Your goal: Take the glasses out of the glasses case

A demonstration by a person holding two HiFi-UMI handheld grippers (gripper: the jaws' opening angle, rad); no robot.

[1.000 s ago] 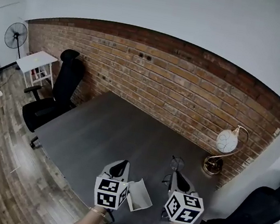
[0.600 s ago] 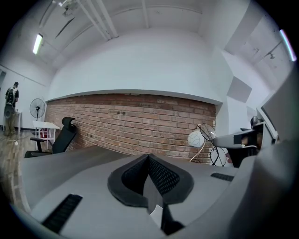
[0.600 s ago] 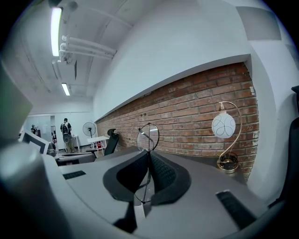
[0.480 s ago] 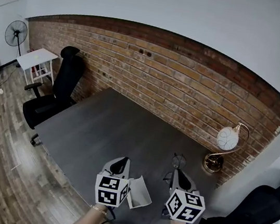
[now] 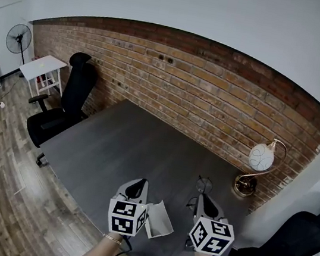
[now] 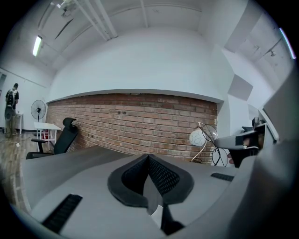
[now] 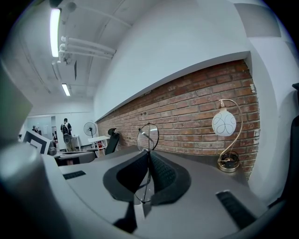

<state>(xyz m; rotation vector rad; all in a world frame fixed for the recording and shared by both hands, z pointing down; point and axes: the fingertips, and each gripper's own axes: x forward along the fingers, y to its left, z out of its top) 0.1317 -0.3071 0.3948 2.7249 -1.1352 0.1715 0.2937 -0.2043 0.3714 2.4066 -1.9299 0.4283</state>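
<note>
While the right gripper (image 7: 148, 156) pinched the glasses (image 7: 148, 137), the left gripper (image 6: 148, 161) clamped the case (image 5: 159, 219).
Slack jaws could drop the thin frame.

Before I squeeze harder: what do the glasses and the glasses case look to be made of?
The glasses: a thin dark wire frame, probably metal. The round lenses are clear, with the brick wall showing through them; whether glass or plastic, I cannot tell.
The glasses case: pale grey and matte, with thin flat panels opened out. It looks like stiff card or leatherette rather than a hard shell.
</note>
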